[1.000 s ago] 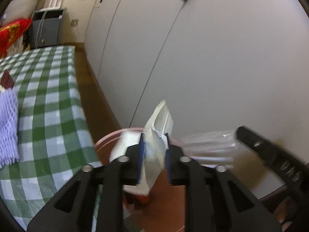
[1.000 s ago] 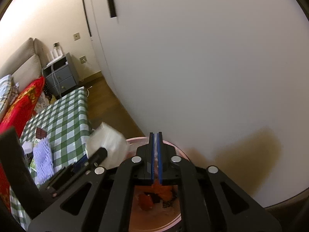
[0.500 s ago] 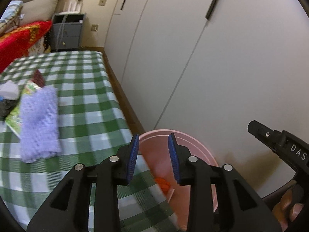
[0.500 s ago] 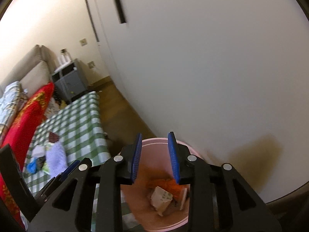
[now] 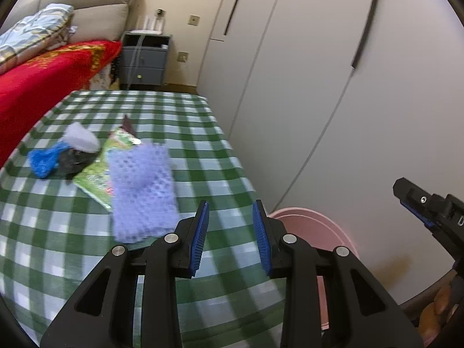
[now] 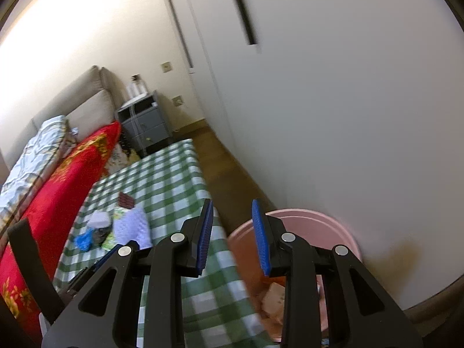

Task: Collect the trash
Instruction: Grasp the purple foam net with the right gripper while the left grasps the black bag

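Green-checked tablecloth (image 5: 72, 232) fills the lower left. Remaining trash, led by a purple foam net (image 5: 142, 185), lies up-left of the empty, parted left gripper (image 5: 230, 236), judged nearer; right gripper (image 6: 233, 235), parted, hangs by the pink bin (image 6: 342, 232).

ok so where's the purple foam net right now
In the left wrist view the purple foam net lies on the checked tablecloth, left of centre, overlapping the green wrapper, just beyond the open left hand-held gripper.
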Demonstrator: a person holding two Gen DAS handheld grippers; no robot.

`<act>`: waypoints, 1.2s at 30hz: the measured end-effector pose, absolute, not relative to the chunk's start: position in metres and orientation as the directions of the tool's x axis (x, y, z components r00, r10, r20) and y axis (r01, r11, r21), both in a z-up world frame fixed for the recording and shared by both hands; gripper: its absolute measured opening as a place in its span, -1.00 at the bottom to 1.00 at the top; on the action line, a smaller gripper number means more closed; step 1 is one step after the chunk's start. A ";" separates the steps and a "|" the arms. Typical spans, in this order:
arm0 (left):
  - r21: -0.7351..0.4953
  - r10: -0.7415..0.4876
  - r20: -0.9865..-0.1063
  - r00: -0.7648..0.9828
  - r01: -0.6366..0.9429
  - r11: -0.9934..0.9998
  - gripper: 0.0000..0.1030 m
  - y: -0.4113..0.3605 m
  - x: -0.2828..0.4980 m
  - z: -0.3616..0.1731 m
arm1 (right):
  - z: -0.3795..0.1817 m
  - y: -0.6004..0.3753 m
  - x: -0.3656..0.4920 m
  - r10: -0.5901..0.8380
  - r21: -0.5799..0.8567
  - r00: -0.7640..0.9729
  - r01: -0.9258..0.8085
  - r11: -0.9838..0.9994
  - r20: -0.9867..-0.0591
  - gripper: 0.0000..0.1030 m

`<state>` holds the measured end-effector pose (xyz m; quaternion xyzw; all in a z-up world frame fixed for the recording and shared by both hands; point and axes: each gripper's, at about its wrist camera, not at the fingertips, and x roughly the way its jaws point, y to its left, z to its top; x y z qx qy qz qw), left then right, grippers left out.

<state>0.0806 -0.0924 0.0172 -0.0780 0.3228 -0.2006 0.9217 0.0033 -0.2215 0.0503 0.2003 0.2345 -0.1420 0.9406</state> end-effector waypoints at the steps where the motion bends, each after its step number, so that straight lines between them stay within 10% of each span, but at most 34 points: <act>1: -0.270 -0.411 -0.564 0.716 0.310 0.912 -0.41 -0.089 0.083 0.017 | 0.050 -0.217 0.005 -0.162 0.310 0.855 0.346 0.885 -0.493 -0.44; 36: -0.197 -0.056 -0.617 0.785 -0.086 0.977 -0.41 0.018 0.148 -0.019 | -0.027 -0.124 0.139 0.168 0.388 0.807 0.081 0.918 -0.566 -0.44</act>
